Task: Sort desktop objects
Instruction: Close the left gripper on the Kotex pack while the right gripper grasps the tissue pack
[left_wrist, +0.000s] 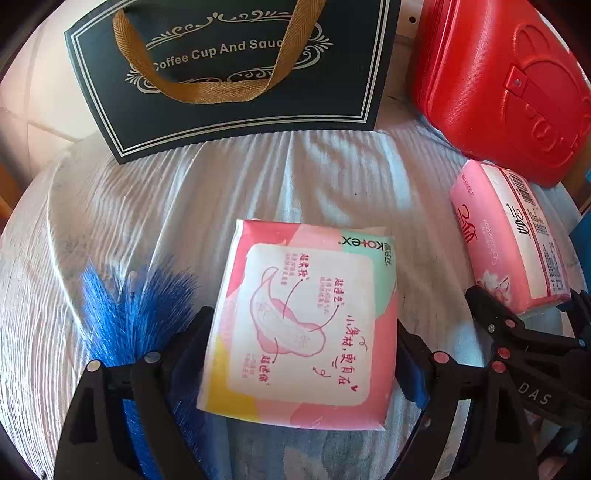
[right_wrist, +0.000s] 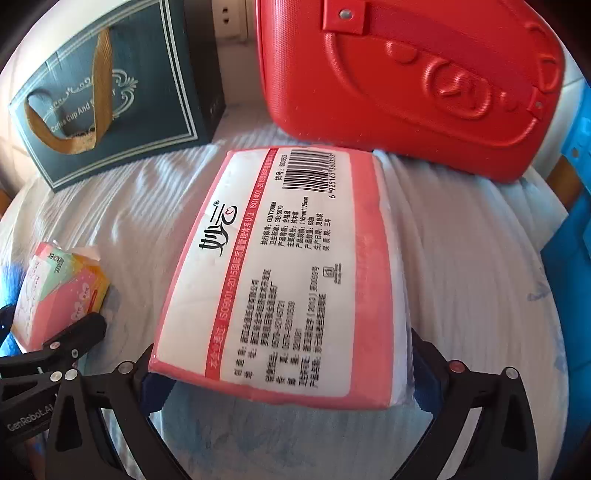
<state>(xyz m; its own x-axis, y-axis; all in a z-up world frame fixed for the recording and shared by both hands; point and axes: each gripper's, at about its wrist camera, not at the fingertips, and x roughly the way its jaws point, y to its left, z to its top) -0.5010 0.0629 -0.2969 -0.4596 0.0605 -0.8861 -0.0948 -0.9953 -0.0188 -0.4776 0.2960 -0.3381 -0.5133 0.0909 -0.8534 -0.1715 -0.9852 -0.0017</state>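
Observation:
My left gripper is shut on a pink Kotex pad pack, with its fingers pressed on both sides; the pack also shows in the right wrist view. My right gripper is shut on a pink tissue pack with a white label and barcode, which also shows in the left wrist view. Both packs sit just over the light blue ribbed cloth. The two grippers are side by side, left one to the left.
A dark gift bag with gold ribbon handle stands at the back left. A red hard case stands at the back right, close behind the tissue pack. A blue bristle brush lies by my left finger. A blue object is at far right.

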